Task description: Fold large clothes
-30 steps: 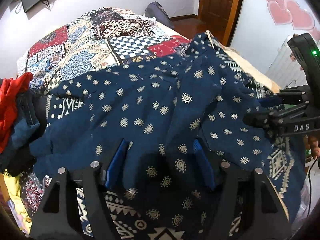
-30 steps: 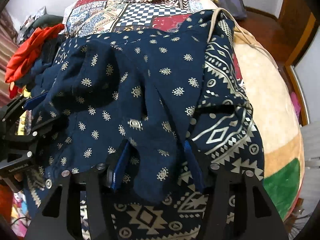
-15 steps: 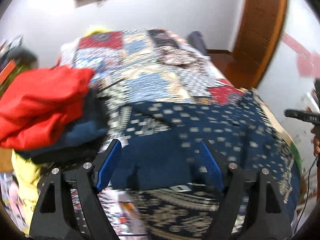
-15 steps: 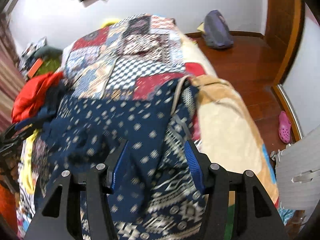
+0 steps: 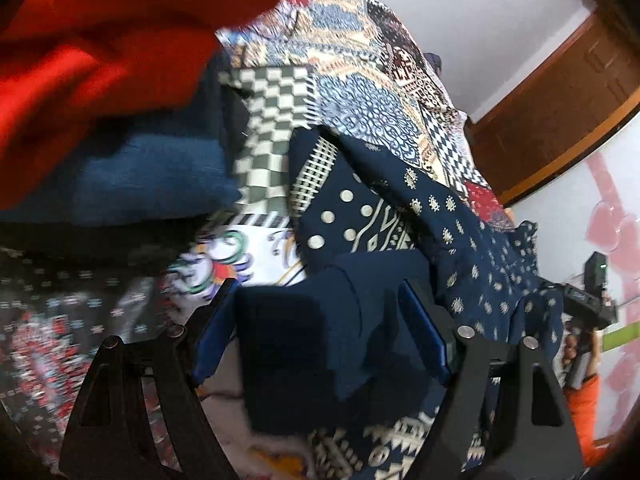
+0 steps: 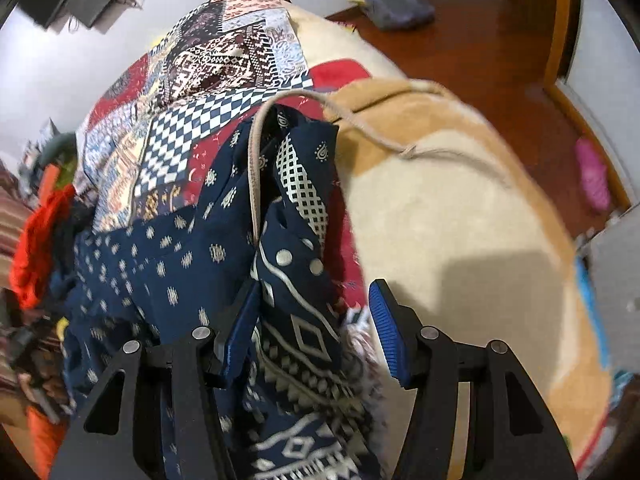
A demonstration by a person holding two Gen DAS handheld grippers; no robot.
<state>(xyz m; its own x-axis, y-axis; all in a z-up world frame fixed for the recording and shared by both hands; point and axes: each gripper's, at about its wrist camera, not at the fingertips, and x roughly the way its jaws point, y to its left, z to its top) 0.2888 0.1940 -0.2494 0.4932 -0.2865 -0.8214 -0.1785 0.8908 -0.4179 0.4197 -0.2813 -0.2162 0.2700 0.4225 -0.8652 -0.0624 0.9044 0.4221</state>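
The navy garment (image 5: 460, 236) lies bunched across the bed (image 6: 440, 208). Both the left gripper (image 5: 320, 340) and right gripper (image 6: 316, 332) have jaws spread, cloth merely draped between; closing now risks catching several layers.

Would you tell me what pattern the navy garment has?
The navy garment carries small cream motifs, with geometric borders; the right wrist view shows it best.

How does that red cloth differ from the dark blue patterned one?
The red cloth is plain, while the navy garment carries pale printed motifs. The red cloth sits bunched atop a side pile; the navy garment lies spread across the bed, between both hand-held grippers' open fingers. Both are soft fabric on the bed.
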